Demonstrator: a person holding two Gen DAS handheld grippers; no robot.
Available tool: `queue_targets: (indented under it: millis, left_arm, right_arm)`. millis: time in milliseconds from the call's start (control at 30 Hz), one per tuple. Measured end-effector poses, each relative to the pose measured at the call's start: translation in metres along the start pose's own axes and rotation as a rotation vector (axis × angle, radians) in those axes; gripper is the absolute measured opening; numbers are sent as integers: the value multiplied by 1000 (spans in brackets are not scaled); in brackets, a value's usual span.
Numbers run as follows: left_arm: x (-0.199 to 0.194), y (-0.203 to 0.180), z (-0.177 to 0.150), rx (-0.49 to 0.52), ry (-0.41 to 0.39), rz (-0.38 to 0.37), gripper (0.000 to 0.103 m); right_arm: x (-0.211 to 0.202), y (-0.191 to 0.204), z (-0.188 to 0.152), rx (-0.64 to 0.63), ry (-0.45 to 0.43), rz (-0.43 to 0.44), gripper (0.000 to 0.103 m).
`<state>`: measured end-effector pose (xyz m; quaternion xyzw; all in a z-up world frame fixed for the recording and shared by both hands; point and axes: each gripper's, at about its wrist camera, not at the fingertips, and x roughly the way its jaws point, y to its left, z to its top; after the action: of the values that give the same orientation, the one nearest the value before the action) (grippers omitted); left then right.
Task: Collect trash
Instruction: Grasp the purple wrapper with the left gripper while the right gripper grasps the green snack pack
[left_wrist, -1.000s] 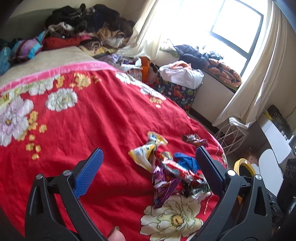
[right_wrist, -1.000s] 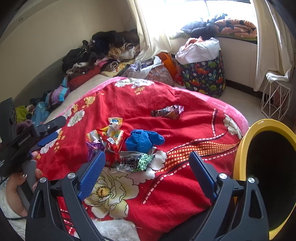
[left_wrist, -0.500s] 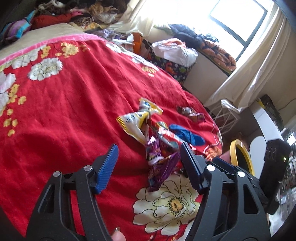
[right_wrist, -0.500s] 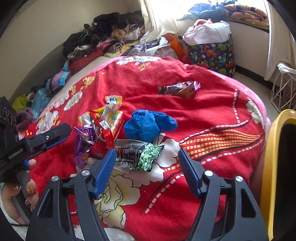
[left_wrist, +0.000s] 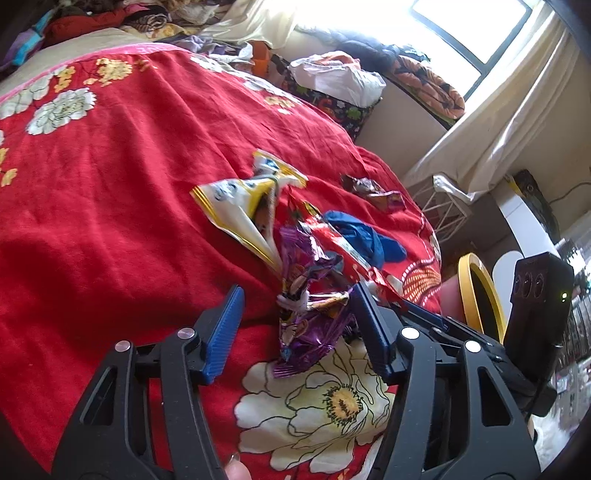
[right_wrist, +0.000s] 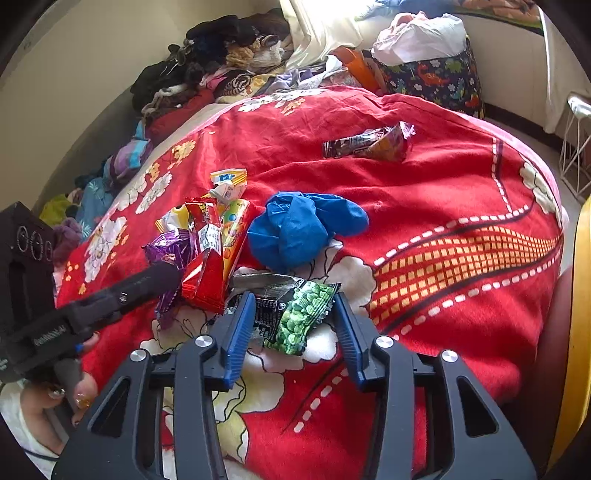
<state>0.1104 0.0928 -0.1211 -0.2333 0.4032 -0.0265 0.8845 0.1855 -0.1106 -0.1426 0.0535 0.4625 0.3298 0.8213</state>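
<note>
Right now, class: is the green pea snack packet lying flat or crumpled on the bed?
Mostly flat. The green pea snack packet lies spread on the red bedspread, only lightly creased, between the right gripper's closing blue pads, not yet pinched.

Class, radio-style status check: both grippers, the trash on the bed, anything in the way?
Left gripper closing around purple wrapper, not clamped. Right gripper closing around green pea packet, pads not pressing. Blue glove and brown wrapper loose on red blanket. Nothing blocking.
</note>
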Motion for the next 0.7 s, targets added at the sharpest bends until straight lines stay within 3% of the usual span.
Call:
queue_targets:
  millis: [200,400,700]
  left_arm:
    - [4,1,-3,-17,17,-27,33]
    - [0,3,-1,-26,14,-44,30]
    - [-27,-4,12,-19,-66,-52,30]
  right_arm:
    - [-8,-2,-5,15,-3,18,33]
    - [-20,-3,-11,25,-15,29,26]
    - [-46,2,-14,32,-45,46,22]
